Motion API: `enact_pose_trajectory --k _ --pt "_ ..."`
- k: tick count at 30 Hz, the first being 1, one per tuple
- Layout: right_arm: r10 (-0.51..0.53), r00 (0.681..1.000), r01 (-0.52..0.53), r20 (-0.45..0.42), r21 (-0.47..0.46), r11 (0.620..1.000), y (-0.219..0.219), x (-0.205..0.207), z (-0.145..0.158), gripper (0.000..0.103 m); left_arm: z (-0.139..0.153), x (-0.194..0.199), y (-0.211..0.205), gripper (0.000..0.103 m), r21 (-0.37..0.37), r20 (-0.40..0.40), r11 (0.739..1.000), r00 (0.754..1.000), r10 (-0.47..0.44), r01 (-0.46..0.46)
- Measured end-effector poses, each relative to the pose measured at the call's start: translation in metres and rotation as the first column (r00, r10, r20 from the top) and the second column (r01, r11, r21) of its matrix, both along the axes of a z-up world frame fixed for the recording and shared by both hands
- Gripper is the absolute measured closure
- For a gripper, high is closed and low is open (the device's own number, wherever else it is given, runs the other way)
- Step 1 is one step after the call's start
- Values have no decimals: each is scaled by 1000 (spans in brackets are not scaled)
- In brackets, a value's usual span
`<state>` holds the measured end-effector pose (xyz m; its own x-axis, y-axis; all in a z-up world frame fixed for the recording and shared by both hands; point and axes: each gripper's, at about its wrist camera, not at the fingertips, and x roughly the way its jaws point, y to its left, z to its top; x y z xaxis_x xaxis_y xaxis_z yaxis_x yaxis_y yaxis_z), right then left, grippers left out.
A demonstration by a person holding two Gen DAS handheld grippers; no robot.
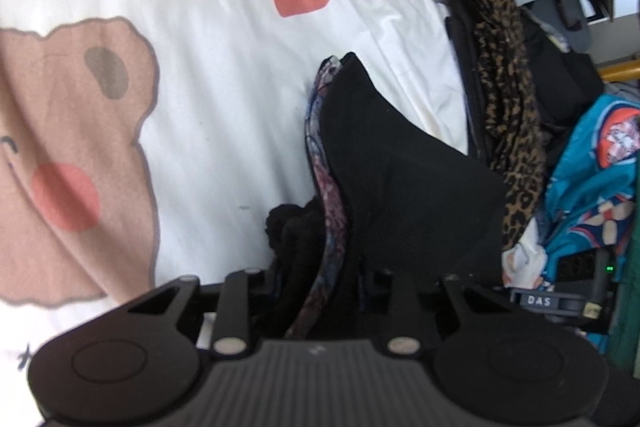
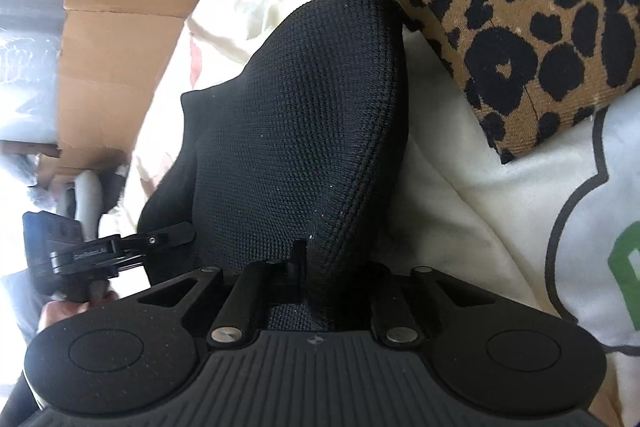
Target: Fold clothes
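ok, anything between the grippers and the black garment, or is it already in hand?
Nothing visible in the way. The black garment already sits between the jaws of the right gripper, which is shut on it, and bunched black and patterned cloth runs into the left gripper. The leopard-print fabric lies beside it, not across it.

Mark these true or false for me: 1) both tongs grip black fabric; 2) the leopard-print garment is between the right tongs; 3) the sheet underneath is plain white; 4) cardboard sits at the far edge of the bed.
1) True: the left tongs and right tongs each pinch the black garment.
2) False: the leopard-print garment lies on the bed beyond them, not gripped.
3) False: the sheet carries a bear print and red spots.
4) True: cardboard shows behind the bedding.
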<state>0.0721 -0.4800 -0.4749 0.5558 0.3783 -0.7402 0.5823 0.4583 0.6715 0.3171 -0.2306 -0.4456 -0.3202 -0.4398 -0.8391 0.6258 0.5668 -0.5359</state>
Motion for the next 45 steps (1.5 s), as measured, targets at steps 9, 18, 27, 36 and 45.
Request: enact_pose_trajectory --k 9,18,27,36,45 --pt "49 998 -51 -35 -65 997 8 5 38 97 48 -18 8 72 52 80 998 996 40 -45" --pt "105 994 -102 10 -140 985 14 1 95 97 112 -37 16 73 40 144 996 987 68 -75" --pt "125 988 -99 96 -237 966 13 0 177 97 198 -50 24 72 -41 220 989 964 147 -142" --pt "150 964 -75 217 -318 945 7 5 267 97 292 -60 23 72 -123 313 980 931 189 -158" --pt "185 939 -63 289 -385 921 9 0 344 96 359 -81 32 72 -205 347 957 899 266 -204"
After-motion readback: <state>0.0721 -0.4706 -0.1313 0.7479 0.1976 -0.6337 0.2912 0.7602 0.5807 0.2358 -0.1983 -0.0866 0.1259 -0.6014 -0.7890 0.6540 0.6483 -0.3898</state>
